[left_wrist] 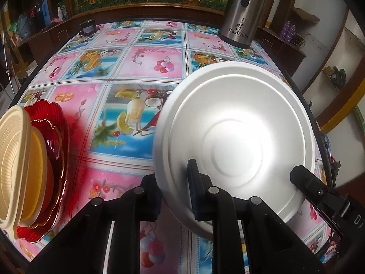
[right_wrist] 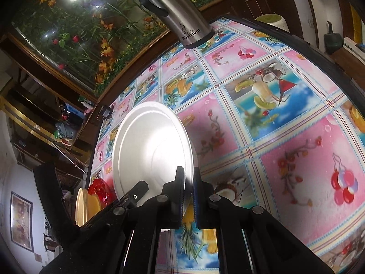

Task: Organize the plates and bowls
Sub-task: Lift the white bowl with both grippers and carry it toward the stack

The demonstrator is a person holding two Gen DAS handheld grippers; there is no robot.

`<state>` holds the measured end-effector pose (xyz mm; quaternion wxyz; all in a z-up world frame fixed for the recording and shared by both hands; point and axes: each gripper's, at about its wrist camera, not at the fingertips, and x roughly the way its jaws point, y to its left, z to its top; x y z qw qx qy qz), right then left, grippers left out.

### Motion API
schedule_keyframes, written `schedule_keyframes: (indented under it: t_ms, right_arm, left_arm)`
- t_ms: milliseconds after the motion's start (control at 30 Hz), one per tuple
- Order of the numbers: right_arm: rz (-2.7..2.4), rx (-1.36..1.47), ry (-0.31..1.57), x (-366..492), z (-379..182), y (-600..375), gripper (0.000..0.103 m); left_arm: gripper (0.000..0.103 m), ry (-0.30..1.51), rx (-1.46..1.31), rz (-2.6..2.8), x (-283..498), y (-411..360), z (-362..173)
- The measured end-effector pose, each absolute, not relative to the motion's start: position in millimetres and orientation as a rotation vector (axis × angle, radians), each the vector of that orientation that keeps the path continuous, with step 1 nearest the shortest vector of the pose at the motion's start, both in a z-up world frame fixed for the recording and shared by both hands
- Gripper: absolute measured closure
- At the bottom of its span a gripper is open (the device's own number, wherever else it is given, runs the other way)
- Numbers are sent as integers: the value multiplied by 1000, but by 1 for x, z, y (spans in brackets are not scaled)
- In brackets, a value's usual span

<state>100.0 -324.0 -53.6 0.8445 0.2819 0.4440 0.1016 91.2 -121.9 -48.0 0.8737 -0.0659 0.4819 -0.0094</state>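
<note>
White plate [left_wrist: 237, 137] is clamped at its rim by both grippers, left gripper [left_wrist: 173, 194] and right gripper [right_wrist: 188, 196], and held tilted above the table [left_wrist: 127, 64]. Stack at left: cream bowls [left_wrist: 16, 164] nested on red plate [left_wrist: 54, 137]. By judgement mostly done; white plate not yet placed.

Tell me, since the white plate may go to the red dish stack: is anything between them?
Nothing visible: only tablecloth lies between the white plate and the red dishes; the steel flask stands far back.
</note>
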Motion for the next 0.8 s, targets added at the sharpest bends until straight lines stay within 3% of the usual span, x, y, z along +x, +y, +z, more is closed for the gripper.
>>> schedule_keyframes:
  t_ms: [800]
  right_arm:
    - [234, 539, 905, 71, -44, -307, 97]
  left_arm:
    - [86, 987, -151, -49, 59, -105, -41]
